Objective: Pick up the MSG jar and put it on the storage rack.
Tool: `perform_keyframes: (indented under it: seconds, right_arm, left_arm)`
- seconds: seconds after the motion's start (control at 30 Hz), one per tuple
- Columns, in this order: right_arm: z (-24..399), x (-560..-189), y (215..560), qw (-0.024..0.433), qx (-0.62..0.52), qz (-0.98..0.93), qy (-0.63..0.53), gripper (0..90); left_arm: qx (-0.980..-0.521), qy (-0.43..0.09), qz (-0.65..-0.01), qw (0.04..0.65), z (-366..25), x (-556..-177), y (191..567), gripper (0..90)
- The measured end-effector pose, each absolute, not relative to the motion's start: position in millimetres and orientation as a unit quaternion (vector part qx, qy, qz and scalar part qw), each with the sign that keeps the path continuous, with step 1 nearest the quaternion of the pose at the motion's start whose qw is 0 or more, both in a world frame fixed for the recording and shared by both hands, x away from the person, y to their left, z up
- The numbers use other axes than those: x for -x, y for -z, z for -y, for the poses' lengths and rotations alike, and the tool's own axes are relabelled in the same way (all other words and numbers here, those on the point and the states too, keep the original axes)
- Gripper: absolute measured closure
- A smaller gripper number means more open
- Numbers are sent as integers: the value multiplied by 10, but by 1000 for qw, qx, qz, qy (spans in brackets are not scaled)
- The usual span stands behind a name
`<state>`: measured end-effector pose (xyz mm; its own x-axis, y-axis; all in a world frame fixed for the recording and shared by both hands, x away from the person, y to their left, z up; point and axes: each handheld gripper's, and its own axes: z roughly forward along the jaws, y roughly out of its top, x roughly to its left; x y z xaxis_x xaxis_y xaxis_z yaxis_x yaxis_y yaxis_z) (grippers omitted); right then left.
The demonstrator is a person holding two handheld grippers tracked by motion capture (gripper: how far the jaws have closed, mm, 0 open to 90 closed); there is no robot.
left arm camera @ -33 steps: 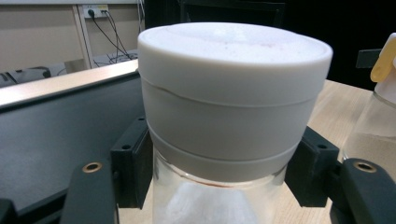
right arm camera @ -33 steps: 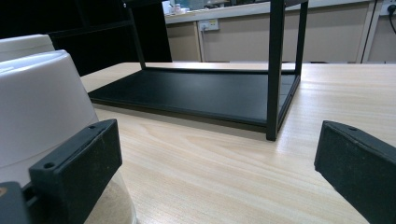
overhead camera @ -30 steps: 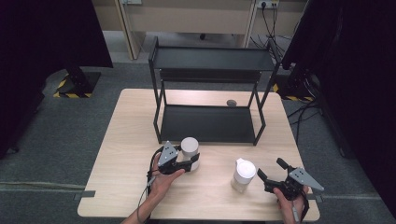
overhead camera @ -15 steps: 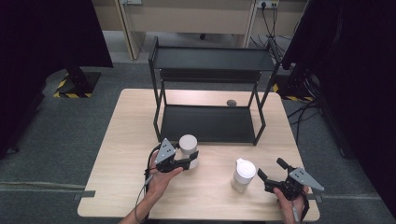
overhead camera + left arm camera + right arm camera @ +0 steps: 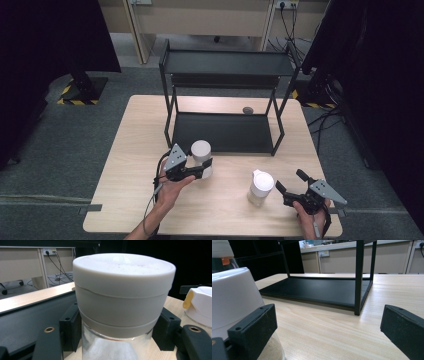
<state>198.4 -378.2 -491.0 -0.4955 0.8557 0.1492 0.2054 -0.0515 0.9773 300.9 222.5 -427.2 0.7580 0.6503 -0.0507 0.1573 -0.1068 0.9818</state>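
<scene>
High view first: two jars on one wooden table (image 5: 125, 200), one black two-tier rack (image 5: 225, 65) at the far half, one small grey round thing (image 5: 247, 110) on the tabletop behind the rack's lower shelf, two handheld grippers, two hands. Grey-lidded jar (image 5: 202, 159) just in front of the rack's lower shelf, left of centre, pinched at its glass body below the lid by the left gripper (image 5: 202, 167). Left hand (image 5: 170, 187) under that gripper, forearm in from the bottom edge, jaws aimed right and a little away, grey three-cornered plate on top. White-capped jar (image 5: 260, 187) upright on the table right of centre, near the front edge. Right gripper (image 5: 290, 182) just beside it, jaws spread wide and pointing left and away, gripping nothing; right hand (image 5: 310, 215) low at the table's front right corner. Left gripper view: both black pads against the clear glass right under the grey lid (image 5: 123, 290), the white-capped jar (image 5: 200, 305) at the right edge. Right gripper view: spread jaws, white cap (image 5: 234, 302) close by the left-hand one, contact not clear, open rack frame (image 5: 359, 277) ahead.
</scene>
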Motion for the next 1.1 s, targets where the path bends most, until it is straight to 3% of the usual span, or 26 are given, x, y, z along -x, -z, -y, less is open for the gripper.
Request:
perform_keyframes:
  seconds: [1.1]
  right_arm:
    - [3790,-1988,4920,272,-423,-629,-593,11]
  left_arm:
    - [-725,-193,-256,609,-2215,-3227,3581,348]
